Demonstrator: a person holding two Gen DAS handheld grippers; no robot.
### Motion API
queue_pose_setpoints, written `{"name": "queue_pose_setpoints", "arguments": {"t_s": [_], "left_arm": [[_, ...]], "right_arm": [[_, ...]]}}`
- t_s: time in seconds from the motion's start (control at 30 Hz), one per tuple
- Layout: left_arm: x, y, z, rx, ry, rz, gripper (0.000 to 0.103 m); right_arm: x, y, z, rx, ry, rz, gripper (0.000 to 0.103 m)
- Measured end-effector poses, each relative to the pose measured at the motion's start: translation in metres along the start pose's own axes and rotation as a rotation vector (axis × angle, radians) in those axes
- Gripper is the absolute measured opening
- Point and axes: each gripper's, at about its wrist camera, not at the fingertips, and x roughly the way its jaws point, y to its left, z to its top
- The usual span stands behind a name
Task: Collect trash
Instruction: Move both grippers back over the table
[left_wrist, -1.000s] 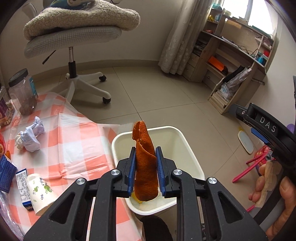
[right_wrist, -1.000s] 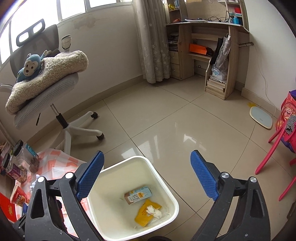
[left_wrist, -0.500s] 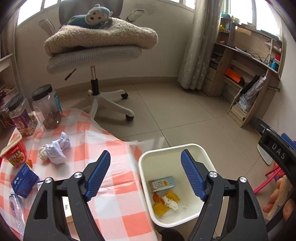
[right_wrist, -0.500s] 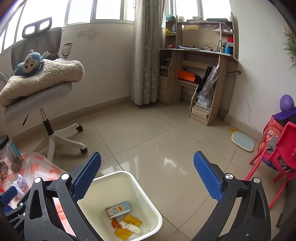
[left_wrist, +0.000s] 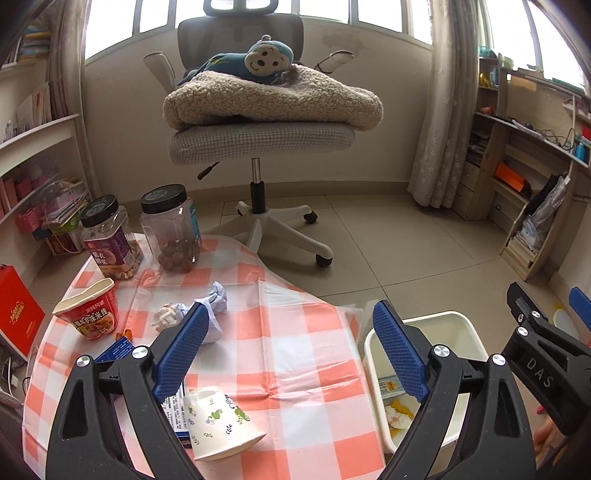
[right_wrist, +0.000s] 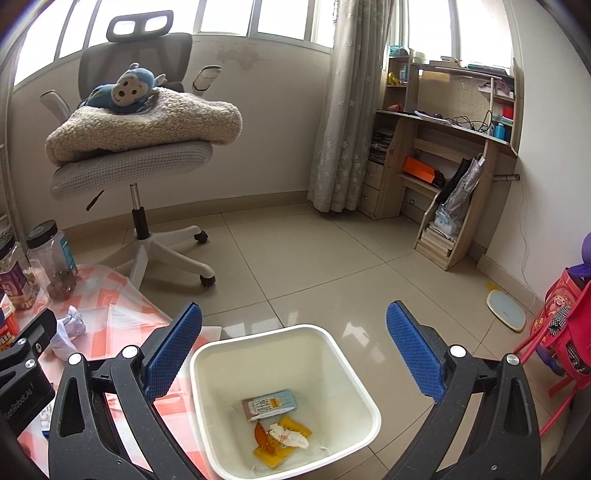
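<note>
1. Paper trash is what's up for grabs, I'd say: the crumpled paper wad (left_wrist: 212, 312) sits on the checked table (left_wrist: 295, 354) just past the left claw (left_wrist: 291, 354), and a tipped paper cup (left_wrist: 218, 424) lies closer in, right under that claw's left finger.
2. Left claw is wide open and holding nothing. Right claw (right_wrist: 291, 354) is wide open and empty too, hanging above the white bin (right_wrist: 354, 387).
3. The bin sits on the floor right at the table's edge, with a small carton (right_wrist: 271, 404), an orange peel (right_wrist: 263, 437) and a yellow wrapper already in it.
4. My guess for doing it well: go for the wad with the left claw, come down from above and pinch across its fat middle. It's light and squishy, so it could skate on the slick cloth if nudged sideways.
5. Watch the neighbours. The red noodle cup (left_wrist: 90, 314) stands just beside the wad, and two lidded jars (left_wrist: 171, 230) sit further back. A sloppy approach could knock the cup over.
</note>
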Motion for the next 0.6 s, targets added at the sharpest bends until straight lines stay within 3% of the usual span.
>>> {"name": "queue_pose_setpoints", "arguments": {"t_s": [0.33, 0.6], "left_arm": [[0.01, 0.059, -0.013, -0.027, 0.067, 0.095, 0.093], [0.039, 0.12, -0.024, 0.007, 0.212, 0.198, 0.095]], "right_arm": [[-0.004, 0.056, -0.009, -0.075, 0.062, 0.09, 0.096], [-0.002, 0.102, -0.019, -0.146, 0.132, 0.165, 0.096]]}}
